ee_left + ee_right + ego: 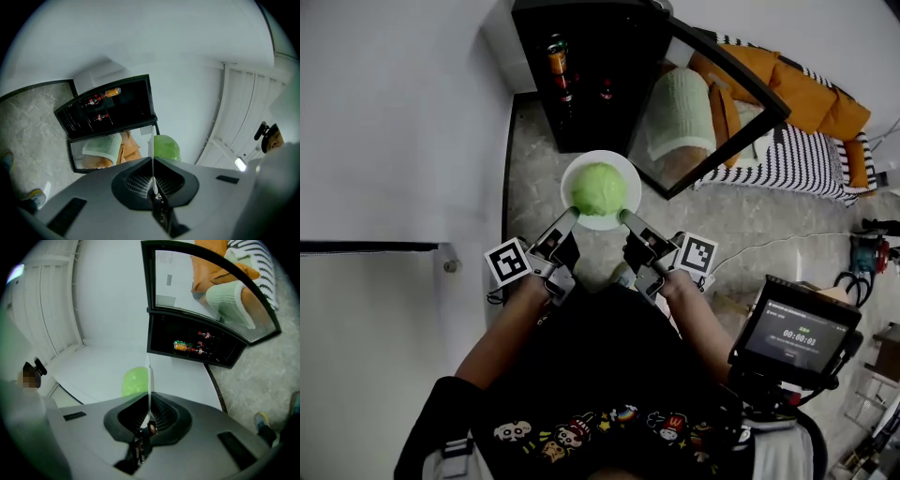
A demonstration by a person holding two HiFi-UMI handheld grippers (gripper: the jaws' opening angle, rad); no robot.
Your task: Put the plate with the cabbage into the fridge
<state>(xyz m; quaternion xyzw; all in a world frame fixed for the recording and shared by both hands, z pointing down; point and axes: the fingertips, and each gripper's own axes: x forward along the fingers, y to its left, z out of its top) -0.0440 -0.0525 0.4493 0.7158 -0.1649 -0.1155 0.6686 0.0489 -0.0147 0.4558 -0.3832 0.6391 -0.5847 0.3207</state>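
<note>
My left tool and right tool each clamp the plate rim. I must hold it level into the fridge, so the cabbage does not roll.

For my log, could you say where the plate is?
In the head view's centre, the plate hangs before the open fridge, its rim clamped by the left gripper and right gripper.

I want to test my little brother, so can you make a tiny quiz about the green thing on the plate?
1. True or false: the left gripper and the right gripper each clamp the rim of the plate.
2. What lies on the plate? A bread, B cabbage, C egg.
3. Fill in: the door of the fridge stands ___.
Key: 1 true; 2 B; 3 open.
</note>
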